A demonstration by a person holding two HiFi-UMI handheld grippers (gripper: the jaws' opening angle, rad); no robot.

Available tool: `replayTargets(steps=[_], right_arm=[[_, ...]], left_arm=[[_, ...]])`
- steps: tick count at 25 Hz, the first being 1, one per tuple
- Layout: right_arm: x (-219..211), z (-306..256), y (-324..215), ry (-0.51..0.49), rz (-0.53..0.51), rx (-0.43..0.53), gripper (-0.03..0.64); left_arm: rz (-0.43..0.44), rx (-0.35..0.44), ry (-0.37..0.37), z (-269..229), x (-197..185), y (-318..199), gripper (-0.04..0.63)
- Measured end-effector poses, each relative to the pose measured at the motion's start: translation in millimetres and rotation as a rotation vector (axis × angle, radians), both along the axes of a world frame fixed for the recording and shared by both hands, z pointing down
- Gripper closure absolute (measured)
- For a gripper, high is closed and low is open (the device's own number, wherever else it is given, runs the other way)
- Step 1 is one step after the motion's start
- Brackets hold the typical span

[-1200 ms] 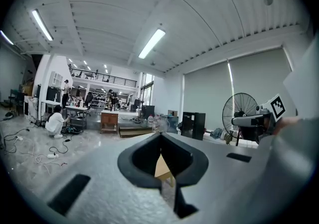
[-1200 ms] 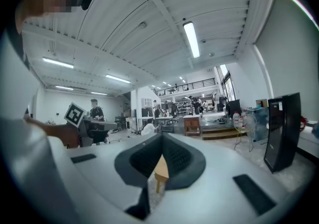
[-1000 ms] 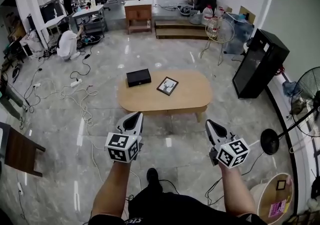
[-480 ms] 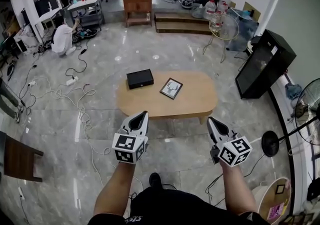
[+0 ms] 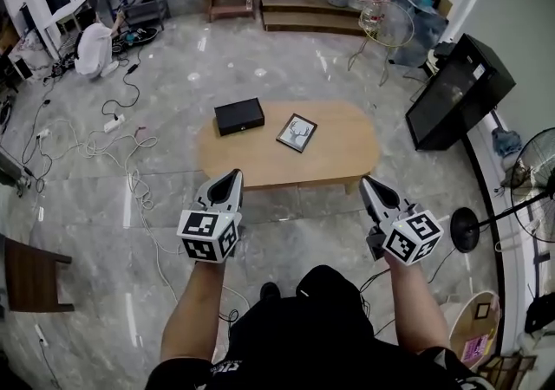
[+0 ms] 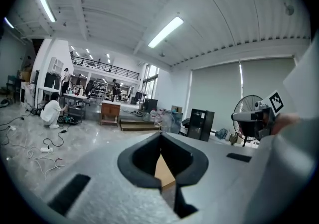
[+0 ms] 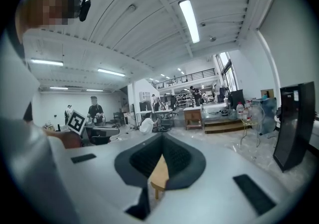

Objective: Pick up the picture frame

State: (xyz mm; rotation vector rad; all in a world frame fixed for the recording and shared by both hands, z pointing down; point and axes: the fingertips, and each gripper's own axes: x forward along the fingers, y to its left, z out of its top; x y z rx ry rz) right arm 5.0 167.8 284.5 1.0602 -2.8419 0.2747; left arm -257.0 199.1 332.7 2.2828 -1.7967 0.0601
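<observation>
The picture frame point(image 5: 297, 133), dark-edged with a pale deer print, lies flat on the oval wooden table point(image 5: 338, 159), just right of a black box point(image 5: 239, 116). Both grippers hover over the floor on the near side of the table, pointing at it. My left gripper point(image 5: 232, 177) is shut and empty, short of the table's near-left edge. My right gripper point(image 5: 367, 181) is also shut and empty, close to the table's near-right edge. In the left gripper view the jaws point(image 6: 160, 135) meet at their tips, with a sliver of table point(image 6: 162, 172) behind them. The right gripper view shows the same point(image 7: 162, 135).
A tall black cabinet point(image 5: 455, 94) stands right of the table, and a floor fan point(image 5: 533, 167) with its round base point(image 5: 466, 237) is further right. Cables point(image 5: 113, 150) trail over the floor at the left. A dark wooden chair point(image 5: 30, 274) is at the near left. A person point(image 5: 90, 48) crouches far left.
The person has walked toward the table, which now lies closer. Both grippers have come forward with the person, and their jaws look the same.
</observation>
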Motion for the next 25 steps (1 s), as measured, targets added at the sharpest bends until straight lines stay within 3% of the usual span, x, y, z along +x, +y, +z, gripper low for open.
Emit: replayTargets(steps=[10, 15, 21, 25], right_arm=[[-2.3, 29.1, -57.7, -0.038, -0.023, -0.043, 0.611], [28.0, 47.3, -122.5, -0.055, -0.004, -0.071, 0.611], [72.5, 66.8, -213.9, 0.025, -0.019, -0.067, 0.611], [94.9, 68.7, -271.1, -0.003, -0.041, -0.081, 0.611]], left_arm=[[-0.018, -0.011, -0.003, 12.7, 2.7, -51.4, 0.586], [0.002, -0.041, -0.024, 18.1, 34.8, -117.3, 0.586], [0.025, -0.077, -0.055, 22.1, 90.8, -219.2, 0.586], [0.026, -0.088, -0.088, 17.7, 123.0, -273.6, 0.585]])
